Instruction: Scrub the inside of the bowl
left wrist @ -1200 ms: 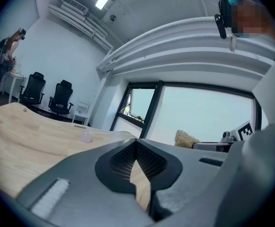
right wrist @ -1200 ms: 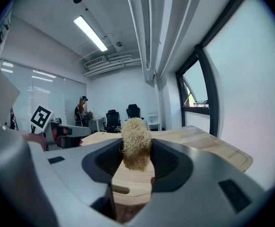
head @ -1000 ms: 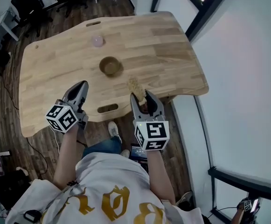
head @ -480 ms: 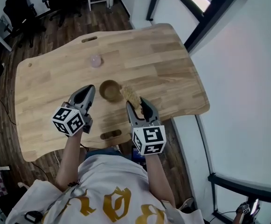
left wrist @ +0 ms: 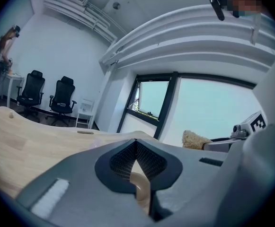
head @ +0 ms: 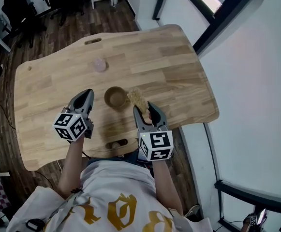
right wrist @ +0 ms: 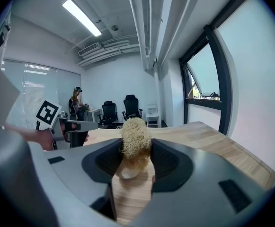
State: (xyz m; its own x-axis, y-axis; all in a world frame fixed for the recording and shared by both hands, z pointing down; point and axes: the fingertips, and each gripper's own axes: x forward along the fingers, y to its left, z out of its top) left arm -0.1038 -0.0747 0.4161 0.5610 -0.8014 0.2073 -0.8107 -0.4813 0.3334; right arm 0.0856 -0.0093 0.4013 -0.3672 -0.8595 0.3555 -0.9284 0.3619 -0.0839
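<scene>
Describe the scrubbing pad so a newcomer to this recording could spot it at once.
Start at the big wooden table and find the brown bowl near its middle. Just right of the bowl, the right hand-held gripper clamps a pale, fuzzy scrubbing pad. Nothing else there is shaggy and straw-coloured: the bowl is brown, the small object farther back pink.

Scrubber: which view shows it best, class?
Right gripper view: the scrubber sits large and central between the jaws. Head view shows it small, beside the bowl; left gripper view shows only a small tuft.
</scene>
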